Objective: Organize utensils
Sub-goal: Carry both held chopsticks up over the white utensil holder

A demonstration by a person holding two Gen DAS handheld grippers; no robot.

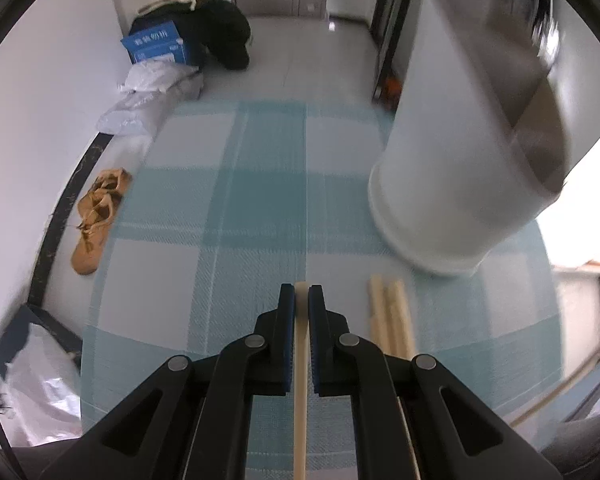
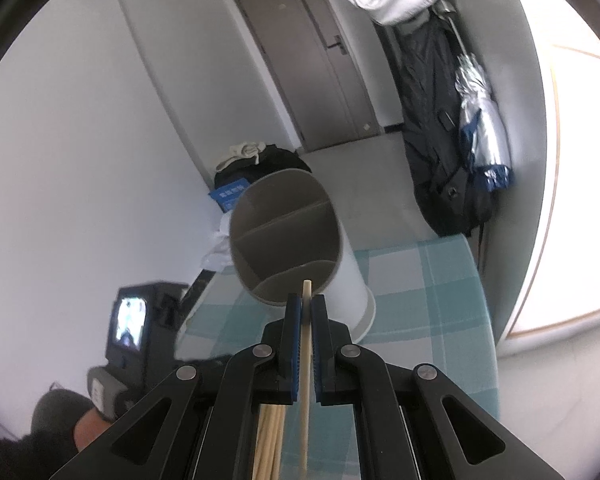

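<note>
Left wrist: left gripper [image 1: 300,292] clamped on a chopstick [image 1: 300,380], which runs straight down between the blue pads [image 1: 287,320], tip just past them. Loose chopsticks [image 1: 392,316] lie on the checked cloth [image 1: 220,200] just right of the jaws. White holder [image 1: 452,168] stands ahead to the right, well apart from the gripper, blurred. Right wrist: right gripper [image 2: 306,304] closed on another chopstick [image 2: 305,380], tip poking just past the pads toward the holder's [image 2: 352,280] open mouth; a divider [image 2: 284,220] splits the inside. Tip sits at the near rim; whether it touches, can't tell. More chopsticks [image 2: 270,440] lie below the jaws on the left.
</note>
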